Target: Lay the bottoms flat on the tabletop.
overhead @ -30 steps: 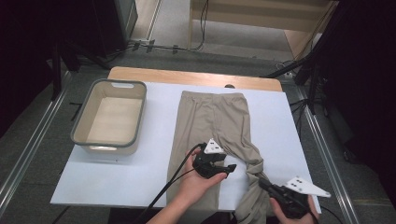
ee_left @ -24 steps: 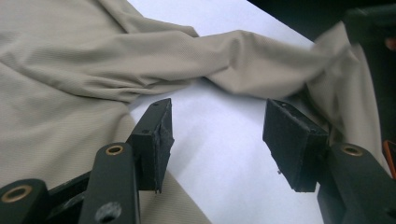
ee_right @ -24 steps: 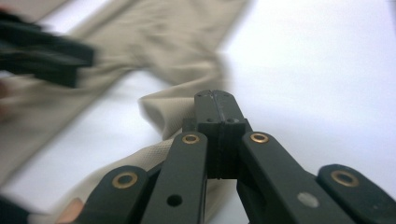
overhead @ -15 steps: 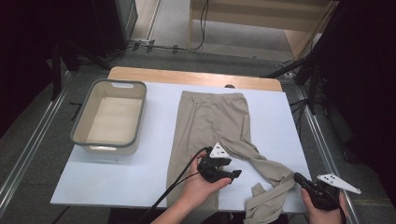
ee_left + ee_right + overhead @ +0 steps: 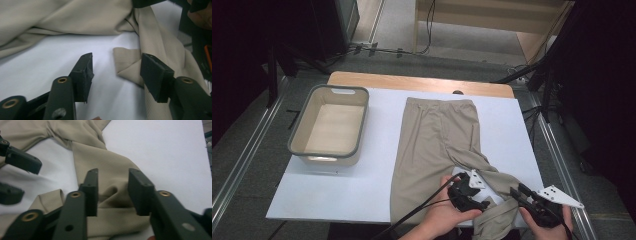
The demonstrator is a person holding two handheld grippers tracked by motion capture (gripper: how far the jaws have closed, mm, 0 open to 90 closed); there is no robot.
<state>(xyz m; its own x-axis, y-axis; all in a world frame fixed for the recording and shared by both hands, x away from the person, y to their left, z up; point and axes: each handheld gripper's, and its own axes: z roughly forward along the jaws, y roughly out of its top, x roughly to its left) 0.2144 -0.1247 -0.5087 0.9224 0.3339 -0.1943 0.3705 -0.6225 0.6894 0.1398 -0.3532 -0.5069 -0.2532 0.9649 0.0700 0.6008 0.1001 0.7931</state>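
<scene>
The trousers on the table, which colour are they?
The trousers are plain beige, clearest in the high view.

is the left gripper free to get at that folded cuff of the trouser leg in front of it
Probably yes. The left gripper is open just short of the cuff, with bare table between them and nothing lying across it. The right gripper is close by on the same leg, so it may crowd the approach.

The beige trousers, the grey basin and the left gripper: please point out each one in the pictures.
beige trousers (image 5: 437, 135), high view, on the flat upper part.
grey basin (image 5: 328, 156), high view, on its near rim.
left gripper (image 5: 116, 72), left gripper view, midway between its parted jaws.
</scene>
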